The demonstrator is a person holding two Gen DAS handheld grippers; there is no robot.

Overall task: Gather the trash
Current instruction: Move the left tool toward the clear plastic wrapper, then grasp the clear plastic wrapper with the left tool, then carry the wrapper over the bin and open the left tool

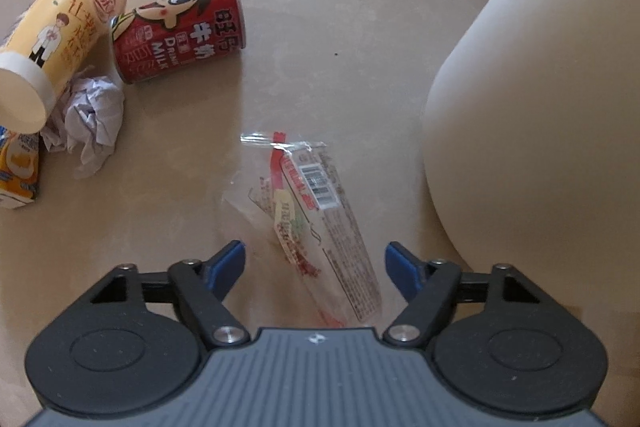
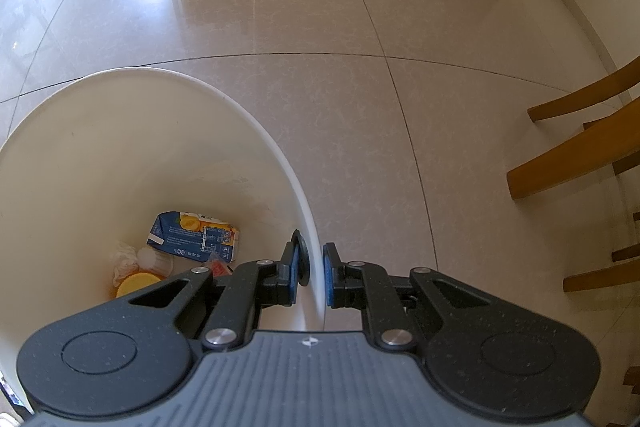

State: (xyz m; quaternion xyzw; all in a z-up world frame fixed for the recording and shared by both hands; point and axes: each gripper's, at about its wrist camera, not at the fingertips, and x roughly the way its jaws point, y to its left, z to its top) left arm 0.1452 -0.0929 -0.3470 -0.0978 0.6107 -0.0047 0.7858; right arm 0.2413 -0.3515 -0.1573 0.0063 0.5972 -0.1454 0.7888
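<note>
A carton (image 2: pixel 194 241) lies in the bin (image 2: pixel 120 147), whose rim the right gripper (image 2: pixel 314 273) clamps, while the left gripper (image 1: pixel 314 267) gapes over a floor wrapper (image 1: pixel 320 211); can (image 1: pixel 180 35) and tube (image 1: pixel 60 39) remain.

Floor (image 1: pixel 328 39) was polished stone-look tile, glossy, with strong window glare. Wrapper (image 1: pixel 320 211) was thin clear plastic film, creased and printed. Red can (image 1: pixel 180 35) appeared to be metal with a glossy printed skin. Yellow tube (image 1: pixel 64 39) looked like smooth cardboard with a matt white plastic end ring. Crumpled paper (image 1: pixel 94 123) was white, matt and heavily wrinkled. Bin (image 2: pixel 120 147) was smooth cream plastic, faintly scuffed inside. Chair legs (image 2: pixel 572 155) were varnished wood. Left gripper (image 1: pixel 314 263) showed matt black speckled plastic, bright metal pivot pins and blue rubbery pads (image 1: pixel 228 263).
</note>
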